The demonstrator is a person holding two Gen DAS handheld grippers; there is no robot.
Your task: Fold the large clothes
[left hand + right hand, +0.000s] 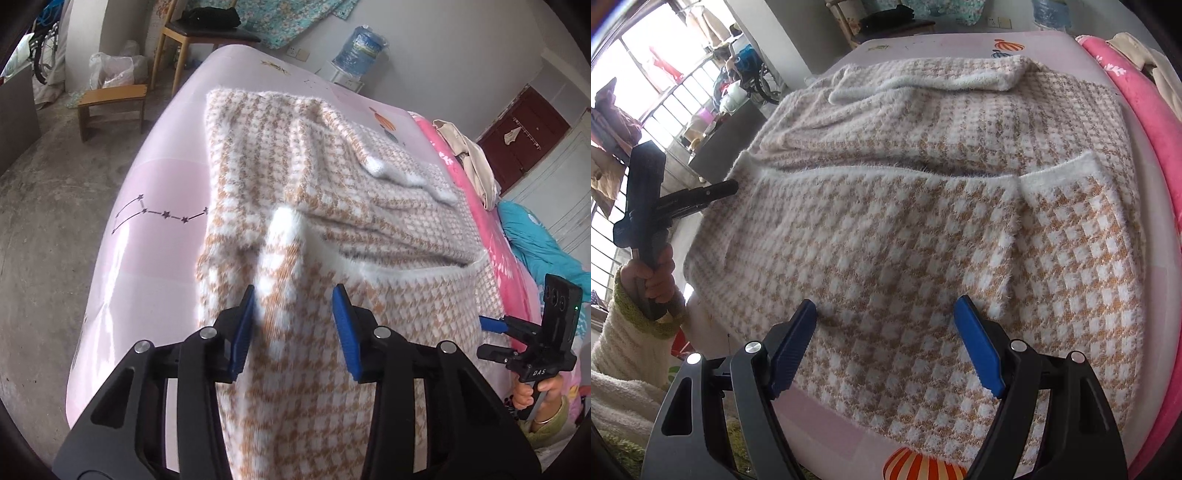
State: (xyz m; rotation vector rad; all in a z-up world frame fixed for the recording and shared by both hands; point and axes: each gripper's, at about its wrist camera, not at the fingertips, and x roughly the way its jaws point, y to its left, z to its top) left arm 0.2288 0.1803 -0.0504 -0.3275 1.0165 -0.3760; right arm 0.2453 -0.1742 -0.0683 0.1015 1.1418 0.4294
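A fuzzy tan-and-white houndstooth sweater lies spread across the pink bed sheet, its white-trimmed hem folded over the middle and a sleeve lying across the far end. Your left gripper hangs with its blue fingers spread wide on either side of a raised ridge of the knit, neither pad clearly pressing it. Your right gripper hovers just over the near edge of the sweater, its jaws also wide apart and holding nothing. A pink blanket borders the bed's far side; a wooden stool stands on the concrete floor.
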